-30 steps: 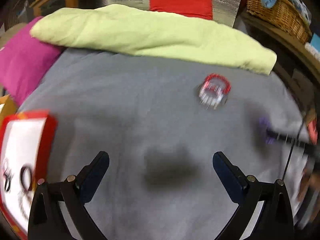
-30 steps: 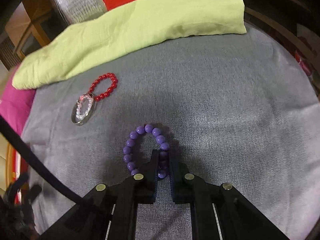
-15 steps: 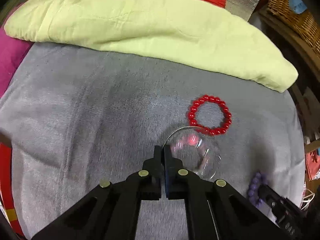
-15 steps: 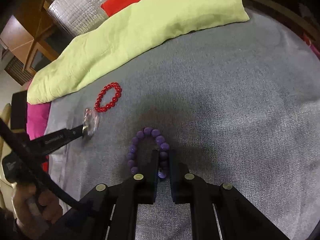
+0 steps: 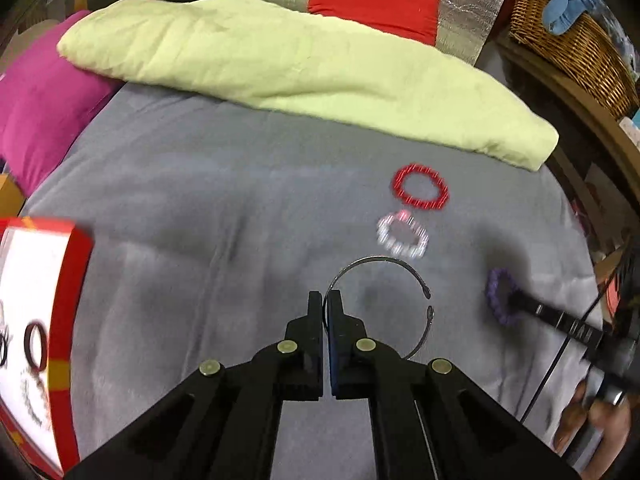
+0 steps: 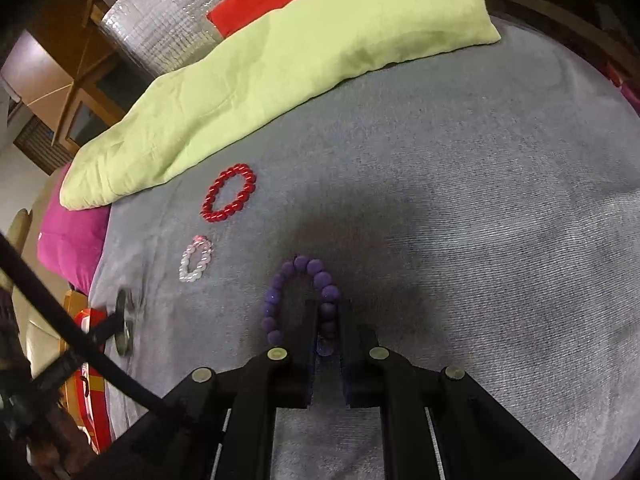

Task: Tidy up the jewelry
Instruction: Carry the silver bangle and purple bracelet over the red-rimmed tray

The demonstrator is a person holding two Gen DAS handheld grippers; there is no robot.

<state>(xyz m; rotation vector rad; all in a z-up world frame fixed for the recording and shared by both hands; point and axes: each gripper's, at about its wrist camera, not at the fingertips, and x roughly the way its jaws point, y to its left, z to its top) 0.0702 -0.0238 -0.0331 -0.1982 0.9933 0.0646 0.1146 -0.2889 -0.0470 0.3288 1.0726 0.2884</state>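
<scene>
Left wrist view: left gripper clamped on thin wire bangle, lifted clear of grey blanket, likely bound for red-rimmed tray at left. Right gripper closed on purple bead bracelet, low on blanket; red bead bracelet and clear bracelet lying loose beyond.

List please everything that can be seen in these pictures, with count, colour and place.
Red bead bracelet: 1, red, on grey cover below the green pillow.
Clear bead bracelet: 1, clear with pink, near the red one.
Purple bead bracelet: 1, purple, between right fingers.
Wire bangle: 1, silver, open-ended, pinched by left fingers.
Jewelry box: 1, red rim, white inside, left edge; dark ring inside.
Green pillow: 1, far side.
Magenta pillow: 1, far left.
Wicker basket: 1, brown, upper right.
Left gripper: black.
Right gripper: black.
</scene>
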